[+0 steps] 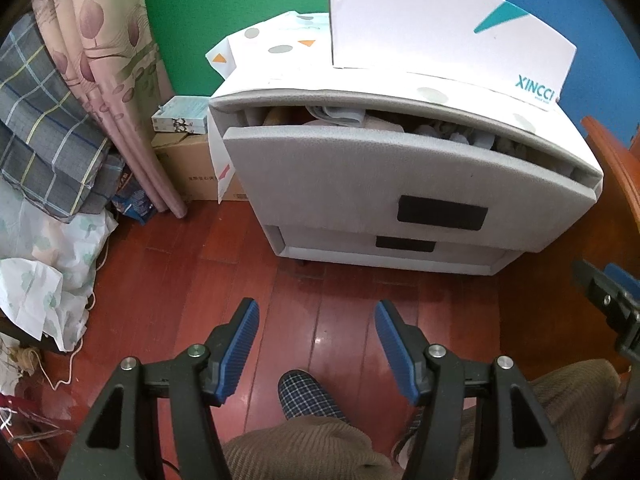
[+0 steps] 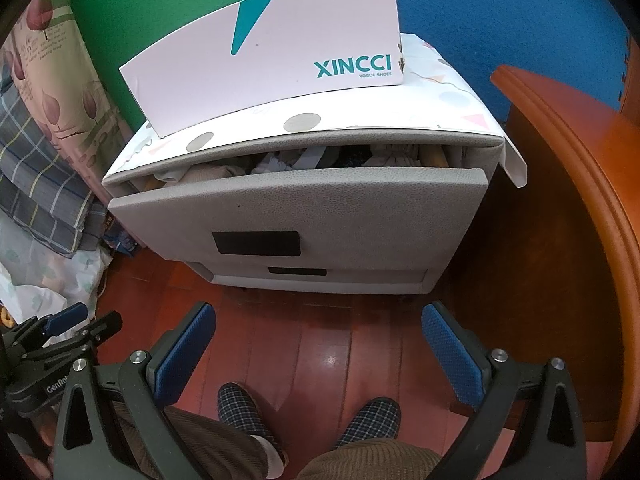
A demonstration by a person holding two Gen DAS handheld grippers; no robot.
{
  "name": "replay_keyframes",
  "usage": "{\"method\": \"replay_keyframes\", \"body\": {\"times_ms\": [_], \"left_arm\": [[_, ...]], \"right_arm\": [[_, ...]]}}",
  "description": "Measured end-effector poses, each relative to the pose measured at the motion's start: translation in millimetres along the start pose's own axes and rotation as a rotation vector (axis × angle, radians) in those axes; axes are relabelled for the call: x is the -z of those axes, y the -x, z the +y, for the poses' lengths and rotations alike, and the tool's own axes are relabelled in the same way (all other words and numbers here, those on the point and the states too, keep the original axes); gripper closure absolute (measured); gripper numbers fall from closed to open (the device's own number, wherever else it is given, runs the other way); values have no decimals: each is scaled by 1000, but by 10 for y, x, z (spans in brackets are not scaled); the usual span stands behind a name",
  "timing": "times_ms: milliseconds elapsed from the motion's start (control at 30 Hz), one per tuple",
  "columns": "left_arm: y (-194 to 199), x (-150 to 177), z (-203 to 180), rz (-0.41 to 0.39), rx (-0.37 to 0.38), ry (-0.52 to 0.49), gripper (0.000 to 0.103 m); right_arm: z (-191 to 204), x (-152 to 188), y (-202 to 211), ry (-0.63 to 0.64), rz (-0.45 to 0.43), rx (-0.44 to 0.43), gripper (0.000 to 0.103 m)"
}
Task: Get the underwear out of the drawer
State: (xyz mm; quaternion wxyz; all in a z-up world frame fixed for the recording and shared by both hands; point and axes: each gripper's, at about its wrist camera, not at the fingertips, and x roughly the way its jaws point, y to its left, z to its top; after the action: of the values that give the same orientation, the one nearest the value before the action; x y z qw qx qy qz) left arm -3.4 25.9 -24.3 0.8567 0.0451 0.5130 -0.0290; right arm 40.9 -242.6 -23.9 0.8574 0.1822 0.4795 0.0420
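Top drawer [image 2: 296, 204] of grey cabinet [image 1: 400, 252] is ajar, stuffed w/ crumpled clothes [image 2: 276, 166], mostly white/grey/beige. Underwear is somewhere in that pile, can't tell which piece. Lower drawer [image 2: 320, 274] closed. White shoe box [image 2: 272, 64] sits on top. Left gripper [image 1: 316, 344] and right gripper [image 2: 318, 344] both w/ jaws apart, nothing between, hanging over wood floor [image 1: 328, 304], well short of the drawer.

A white shoebox [image 2: 276, 56] sits at twelve o'clock, patterned curtain [image 1: 100, 80] at ten, orange-brown wooden furniture [image 2: 580, 208] at three, red floorboards [image 1: 340, 312] underfoot.
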Motion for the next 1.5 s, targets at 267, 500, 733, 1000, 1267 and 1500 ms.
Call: {"method": "replay_keyframes", "body": {"times_ms": [267, 500, 733, 1000, 1267, 1500], "left_arm": [[-30, -383, 149, -25, 35, 64, 41], [-236, -735, 348, 9, 100, 158, 41], [-505, -985, 476, 42, 126, 232, 41], [-651, -1172, 518, 25, 124, 198, 39], [-635, -1177, 588, -27, 169, 187, 39], [-756, -1264, 561, -7, 170, 209, 19]], "right_arm": [[-29, 4, -20, -10, 4, -11, 1], [-58, 2, -40, -24, 9, -25, 1], [-97, 0, -62, -41, 19, -41, 1], [-144, 1, -39, -76, 3, -25, 1], [-172, 12, -51, -97, 6, -23, 1], [-192, 15, -53, -106, 12, -30, 1]]}}
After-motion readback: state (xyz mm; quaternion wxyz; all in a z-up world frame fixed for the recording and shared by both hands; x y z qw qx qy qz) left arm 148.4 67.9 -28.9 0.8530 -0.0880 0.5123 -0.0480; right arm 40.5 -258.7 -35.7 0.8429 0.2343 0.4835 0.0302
